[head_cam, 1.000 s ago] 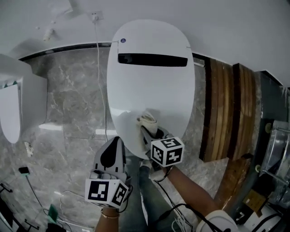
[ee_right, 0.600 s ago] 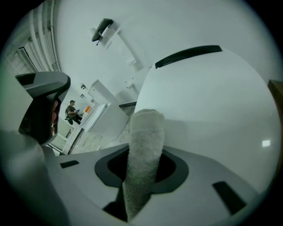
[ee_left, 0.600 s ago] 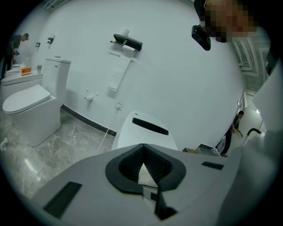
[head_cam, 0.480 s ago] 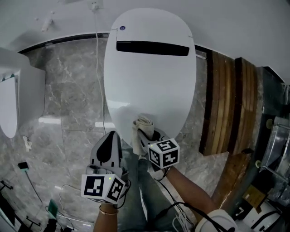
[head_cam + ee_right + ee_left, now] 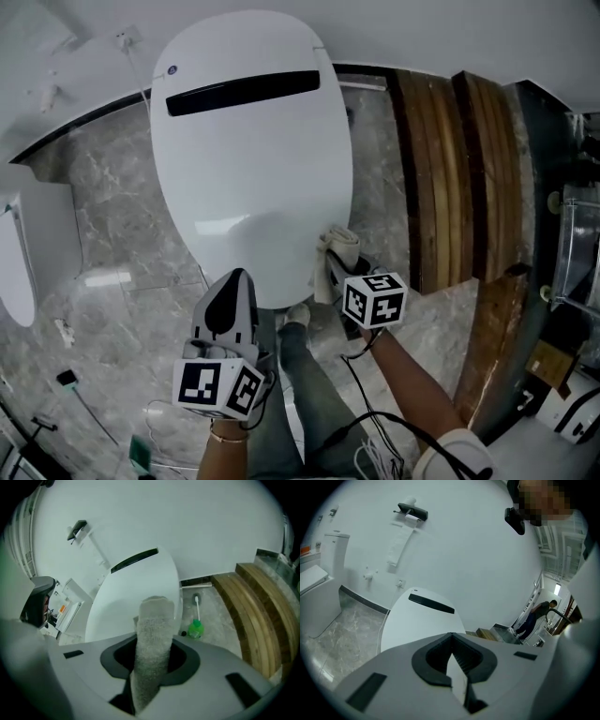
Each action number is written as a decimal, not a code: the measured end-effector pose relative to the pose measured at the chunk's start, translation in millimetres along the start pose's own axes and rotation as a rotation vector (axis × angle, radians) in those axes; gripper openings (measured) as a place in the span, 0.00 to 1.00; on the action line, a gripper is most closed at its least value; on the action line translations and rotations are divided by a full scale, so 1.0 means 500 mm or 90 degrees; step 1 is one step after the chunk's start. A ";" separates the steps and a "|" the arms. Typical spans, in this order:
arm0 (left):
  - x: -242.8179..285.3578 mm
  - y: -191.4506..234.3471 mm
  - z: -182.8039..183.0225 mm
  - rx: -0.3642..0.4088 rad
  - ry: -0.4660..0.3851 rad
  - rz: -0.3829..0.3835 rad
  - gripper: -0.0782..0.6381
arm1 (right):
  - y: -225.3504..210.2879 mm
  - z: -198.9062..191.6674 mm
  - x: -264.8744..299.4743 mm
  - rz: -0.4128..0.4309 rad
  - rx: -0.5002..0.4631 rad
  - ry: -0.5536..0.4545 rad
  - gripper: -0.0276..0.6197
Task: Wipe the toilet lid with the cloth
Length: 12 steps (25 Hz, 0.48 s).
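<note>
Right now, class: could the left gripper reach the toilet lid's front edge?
Probably yes: the left gripper, jaws shut and empty, points at the nearby toilet lid with nothing between them; the cloth lies further right.

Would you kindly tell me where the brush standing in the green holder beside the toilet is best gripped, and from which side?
Probably by the white handle of the brush, near its top, coming from above: it stands upright and slim, rising out of the green holder, with the toilet close on one side.
</note>
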<state>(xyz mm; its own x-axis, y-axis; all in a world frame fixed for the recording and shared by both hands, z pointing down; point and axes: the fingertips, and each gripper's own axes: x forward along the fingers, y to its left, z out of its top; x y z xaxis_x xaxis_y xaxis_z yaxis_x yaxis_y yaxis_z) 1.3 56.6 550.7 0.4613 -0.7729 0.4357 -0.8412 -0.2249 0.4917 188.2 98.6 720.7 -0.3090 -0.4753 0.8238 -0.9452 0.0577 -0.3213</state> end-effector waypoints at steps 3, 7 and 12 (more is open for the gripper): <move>-0.007 -0.001 -0.003 0.002 0.002 0.003 0.13 | -0.002 -0.002 0.000 -0.010 0.013 -0.010 0.20; -0.019 0.016 0.007 0.007 -0.006 0.014 0.13 | -0.007 -0.001 -0.001 -0.017 0.027 -0.020 0.20; -0.038 0.032 0.031 0.018 -0.019 0.021 0.13 | -0.009 -0.001 0.009 -0.038 0.053 0.009 0.20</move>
<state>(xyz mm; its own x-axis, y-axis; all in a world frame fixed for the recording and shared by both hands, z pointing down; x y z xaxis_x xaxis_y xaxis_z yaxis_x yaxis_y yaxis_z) -25.3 58.7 538.5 0.4248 -0.7971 0.4292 -0.8640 -0.2155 0.4550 191.0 96.5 725.9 -0.2550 -0.4628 0.8490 -0.9500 -0.0436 -0.3092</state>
